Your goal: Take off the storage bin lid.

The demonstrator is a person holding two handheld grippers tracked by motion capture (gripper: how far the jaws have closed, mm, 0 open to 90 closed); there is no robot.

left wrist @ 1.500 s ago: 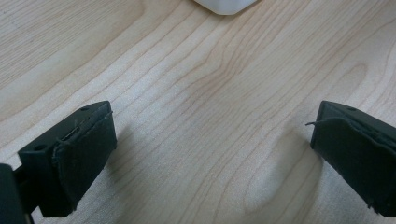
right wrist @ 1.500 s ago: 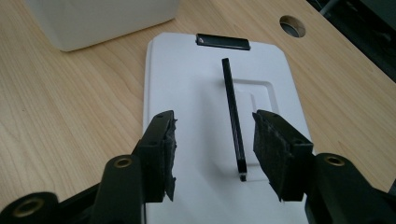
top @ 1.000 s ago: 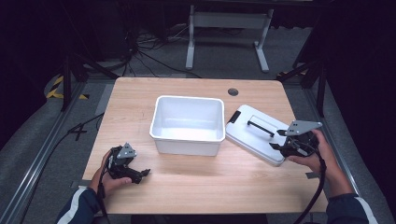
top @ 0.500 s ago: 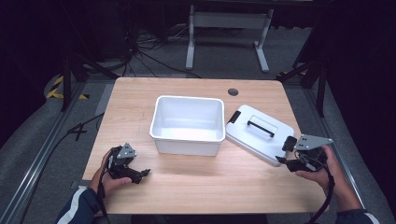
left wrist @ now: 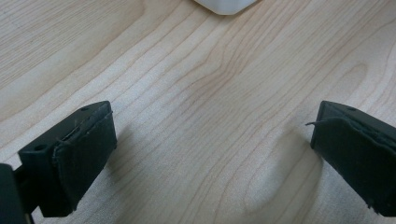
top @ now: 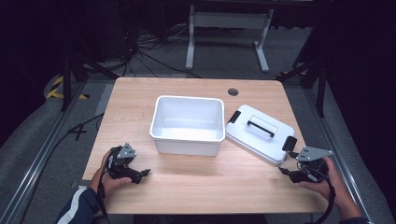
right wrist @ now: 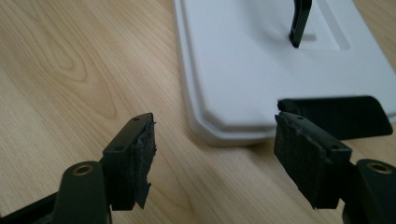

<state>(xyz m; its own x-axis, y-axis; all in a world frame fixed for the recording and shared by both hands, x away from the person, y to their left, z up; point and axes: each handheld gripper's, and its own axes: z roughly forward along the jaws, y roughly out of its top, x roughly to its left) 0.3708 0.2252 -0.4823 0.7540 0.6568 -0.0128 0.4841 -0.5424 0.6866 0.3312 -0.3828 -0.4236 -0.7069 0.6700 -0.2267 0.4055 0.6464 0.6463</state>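
Resting apart, my left gripper (top: 140, 173) and right gripper (top: 286, 172) gape empty; white plastic lid (top: 259, 134) lies off the white rectangular tub (top: 187, 138), seemingly done.

The tabletop (top: 196, 186) is pale wood with a visible grain and a smooth, matt finish. The bin (top: 187, 124) and its lid (top: 258, 135) look like smooth white plastic with a slight sheen, the lid's handle (top: 260, 126) black. The right tool's (right wrist: 215, 158) black pads (right wrist: 306, 156) look rough and frayed at the edges.
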